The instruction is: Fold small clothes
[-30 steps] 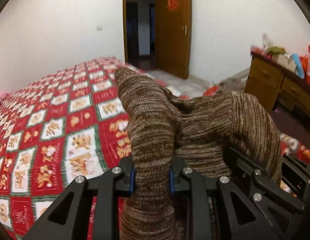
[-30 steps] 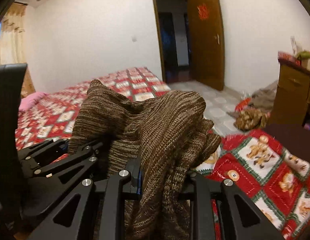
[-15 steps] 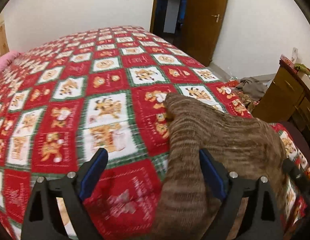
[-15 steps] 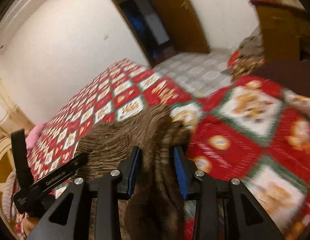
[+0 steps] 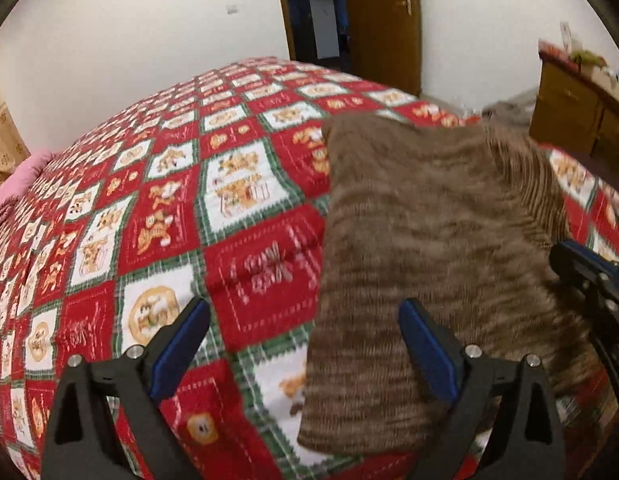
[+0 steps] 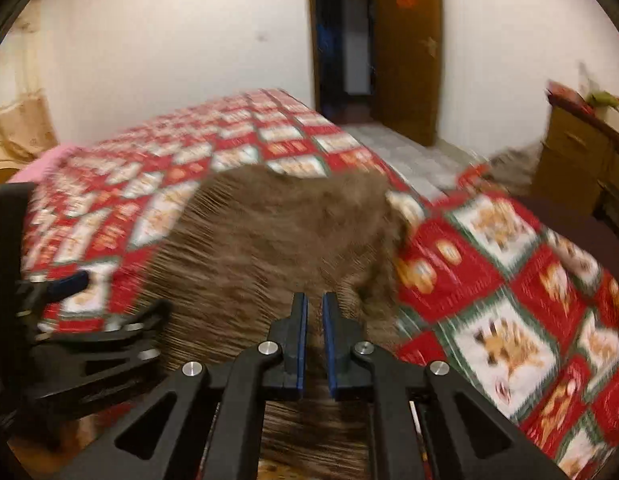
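Two black two-finger grippers over a bed spread with a red, green and white patchwork quilt (image 5: 237, 184) printed with gingerbread figures. Farthest left, a pink pillow (image 5: 13, 184) at the quilt's edge. Next, the left gripper (image 5: 305, 344), blue-padded fingers (image 5: 181, 344) spread wide, holding nothing, its right finger just above the near left corner of the brown marled knit garment (image 5: 429, 240). Garment laid flat on the quilt, near the bed's right edge. Then the right gripper (image 6: 315, 336), blue pads nearly together with a narrow gap, poised over the garment's near edge; fabric between them not discernible through blur. Behind, a brown wooden door (image 5: 383, 20) standing open; far right, a wooden drawer cabinet (image 5: 569, 108).
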`<action>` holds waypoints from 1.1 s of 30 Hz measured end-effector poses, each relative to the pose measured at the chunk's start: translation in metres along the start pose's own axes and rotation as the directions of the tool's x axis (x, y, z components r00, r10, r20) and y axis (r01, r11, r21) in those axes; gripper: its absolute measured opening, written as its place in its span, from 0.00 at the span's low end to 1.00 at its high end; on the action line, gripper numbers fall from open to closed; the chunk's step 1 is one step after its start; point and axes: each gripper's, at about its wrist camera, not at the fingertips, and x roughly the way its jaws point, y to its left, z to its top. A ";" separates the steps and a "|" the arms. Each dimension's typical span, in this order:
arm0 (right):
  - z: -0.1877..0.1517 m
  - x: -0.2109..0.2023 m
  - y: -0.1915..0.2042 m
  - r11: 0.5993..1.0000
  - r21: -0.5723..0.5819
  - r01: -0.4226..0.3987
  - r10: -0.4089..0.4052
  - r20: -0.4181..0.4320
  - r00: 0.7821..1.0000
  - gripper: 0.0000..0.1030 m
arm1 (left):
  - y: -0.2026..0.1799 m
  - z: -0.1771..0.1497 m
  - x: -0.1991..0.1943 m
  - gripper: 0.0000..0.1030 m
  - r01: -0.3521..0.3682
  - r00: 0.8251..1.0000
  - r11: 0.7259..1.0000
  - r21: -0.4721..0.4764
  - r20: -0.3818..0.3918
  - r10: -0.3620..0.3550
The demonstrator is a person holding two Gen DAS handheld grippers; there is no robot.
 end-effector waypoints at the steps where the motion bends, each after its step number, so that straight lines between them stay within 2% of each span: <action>1: -0.005 0.006 -0.005 1.000 0.021 0.009 -0.008 -0.023 1.000 0.06 | 0.000 -0.001 0.001 0.95 -0.001 1.000 1.000 0.001 -0.009 0.001; 3: -0.013 0.004 -0.014 0.995 0.088 -0.037 0.039 -0.018 0.999 0.05 | 0.002 -0.005 -0.004 0.95 -0.004 1.000 1.000 0.001 -0.011 0.004; 5: -0.018 -0.005 -0.013 0.994 0.105 -0.040 0.043 -0.022 0.999 0.05 | 0.002 -0.008 -0.012 0.94 -0.009 1.000 1.000 0.011 -0.005 0.009; 10: -0.035 -0.055 -0.003 0.993 0.111 0.025 -0.033 0.063 0.998 0.08 | 0.004 -0.018 -0.041 0.94 -0.014 0.999 1.000 0.020 0.047 0.013; 12: -0.043 -0.078 0.002 0.989 0.118 0.086 -0.099 0.107 0.989 0.09 | 0.005 -0.020 -0.053 0.94 -0.001 0.997 1.000 0.016 0.071 0.000; 14: -0.049 -0.094 0.004 0.985 0.129 0.115 -0.132 0.130 0.983 0.14 | 0.006 -0.021 -0.066 0.95 0.010 0.995 1.000 0.017 0.099 -0.011; 15: -0.052 -0.099 0.004 0.983 0.137 0.123 -0.142 0.138 0.980 0.26 | 0.007 -0.023 -0.072 0.95 0.012 0.994 1.000 0.020 0.113 -0.015; 16: -0.054 -0.106 0.005 0.979 0.150 0.138 -0.161 0.150 0.976 0.47 | 0.008 -0.024 -0.080 0.95 0.014 0.992 1.000 0.023 0.129 -0.017; 18: -0.054 -0.116 0.006 0.970 0.171 0.170 -0.200 0.173 0.964 0.69 | 0.011 -0.028 -0.097 0.99 0.016 0.987 1.000 0.026 0.159 -0.020; 26: -0.045 -0.166 0.017 0.970 0.189 0.151 -0.201 0.286 0.937 0.68 | 0.028 -0.035 -0.145 1.00 0.014 0.968 1.000 0.007 0.251 -0.015; 33: -0.039 -0.210 0.020 0.964 0.234 0.126 -0.213 0.398 0.892 0.69 | 0.037 -0.038 -0.181 1.00 0.016 0.942 1.000 -0.009 0.335 -0.012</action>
